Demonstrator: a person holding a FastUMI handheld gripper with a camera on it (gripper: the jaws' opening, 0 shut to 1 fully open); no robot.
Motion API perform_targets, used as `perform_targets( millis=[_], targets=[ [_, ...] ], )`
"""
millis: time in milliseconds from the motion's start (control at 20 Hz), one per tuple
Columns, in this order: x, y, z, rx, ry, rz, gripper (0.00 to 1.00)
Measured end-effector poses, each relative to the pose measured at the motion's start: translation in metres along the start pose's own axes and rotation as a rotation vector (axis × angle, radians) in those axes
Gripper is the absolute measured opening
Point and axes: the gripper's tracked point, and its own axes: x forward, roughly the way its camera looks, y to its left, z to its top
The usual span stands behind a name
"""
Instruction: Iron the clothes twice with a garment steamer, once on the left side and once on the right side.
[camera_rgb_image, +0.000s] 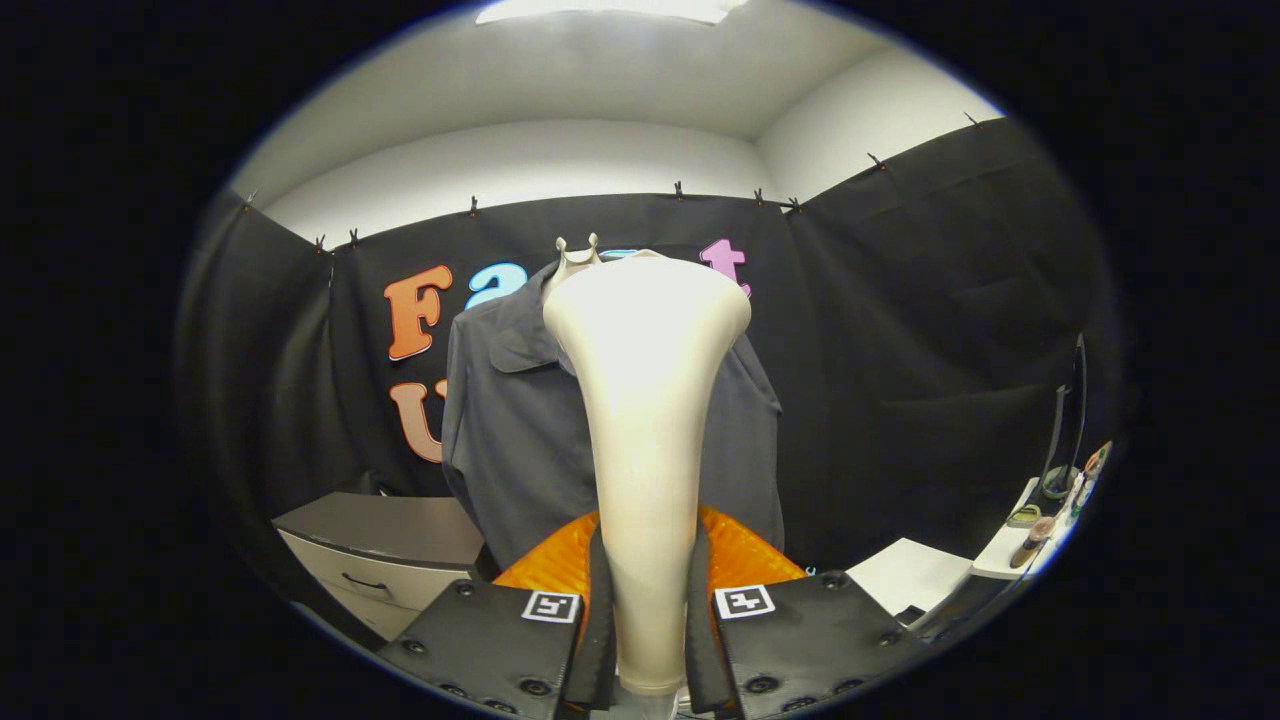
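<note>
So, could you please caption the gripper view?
Gripper shut on steamer, raised before hanging shirt.

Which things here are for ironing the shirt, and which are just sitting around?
For the job:
- garment steamer, clamped between the gripper fingers
- grey shirt hanging beyond it

Just sitting around:
- drawer cabinet beside the shirt
- monitor and small items on a white shelf

The steamer (648, 430), a cream, glossy wand, stood upright between the fingers, its narrow handle clamped by both, widening upward to a broad head with a small forked hook behind its top. Beyond it the shirt (520, 440), dark grey and collared, hung flat against the wall, front facing the steamer.
</note>
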Motion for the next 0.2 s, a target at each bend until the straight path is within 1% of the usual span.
perform_targets(
  millis=[200],
  targets=[
    [0.0004,-0.0046,-0.0004,0.006,-0.001,-0.012,0.35]
  ],
)
